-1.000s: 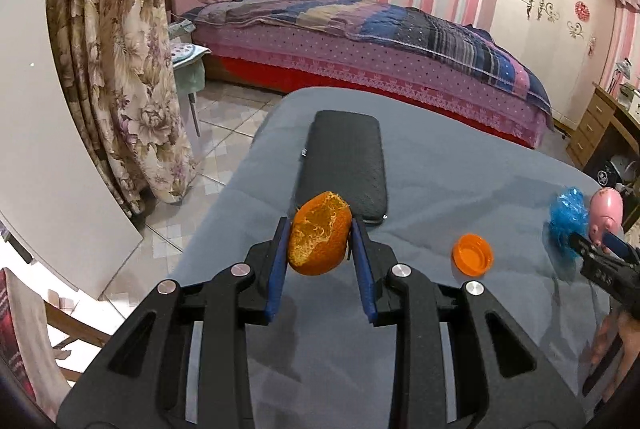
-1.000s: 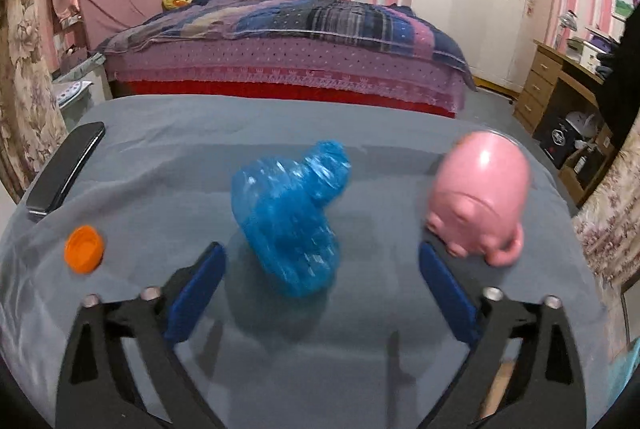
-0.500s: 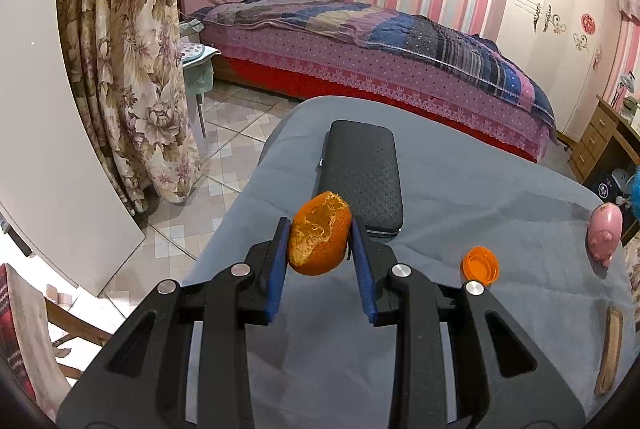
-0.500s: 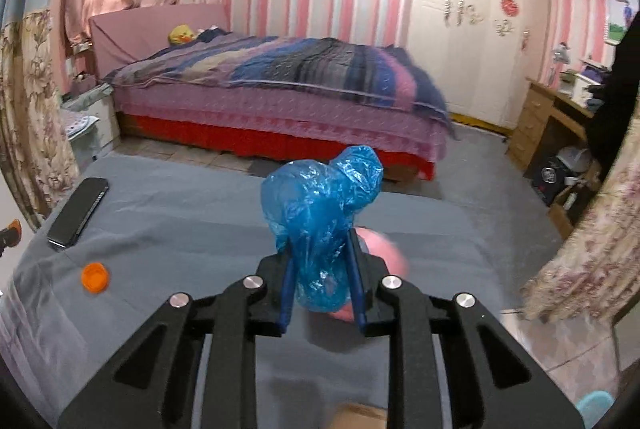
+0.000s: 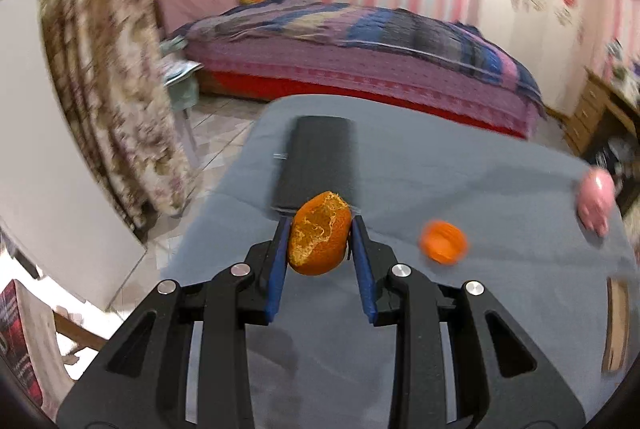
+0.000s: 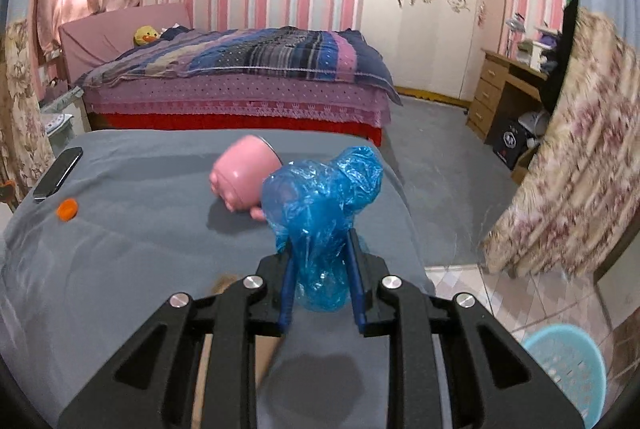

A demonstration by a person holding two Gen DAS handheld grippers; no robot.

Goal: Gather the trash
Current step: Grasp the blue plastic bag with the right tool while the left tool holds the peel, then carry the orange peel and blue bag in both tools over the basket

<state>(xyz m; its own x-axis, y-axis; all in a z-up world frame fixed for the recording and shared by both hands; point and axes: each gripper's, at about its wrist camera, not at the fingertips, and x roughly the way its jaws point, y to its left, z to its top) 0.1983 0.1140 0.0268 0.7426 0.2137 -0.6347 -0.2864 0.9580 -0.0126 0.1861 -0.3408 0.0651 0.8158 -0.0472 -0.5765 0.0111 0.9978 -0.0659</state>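
While blur smears the left view, each tool [image 5: 320,235] [image 6: 320,261] pinches trash.

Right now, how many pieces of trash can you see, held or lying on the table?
3. The orange peel is in the left hand-held gripper, the blue plastic bag in the right hand-held gripper, and the orange bottle cap on the grey table. More may be hidden.

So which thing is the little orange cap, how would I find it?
Look at the grey cloth-covered table in front of the bed. Near its left side lies a long black phone, flat on the cloth. Just below the phone sits the orange cap, alone: small, round and flat, unlike the big pink piggy bank further right.
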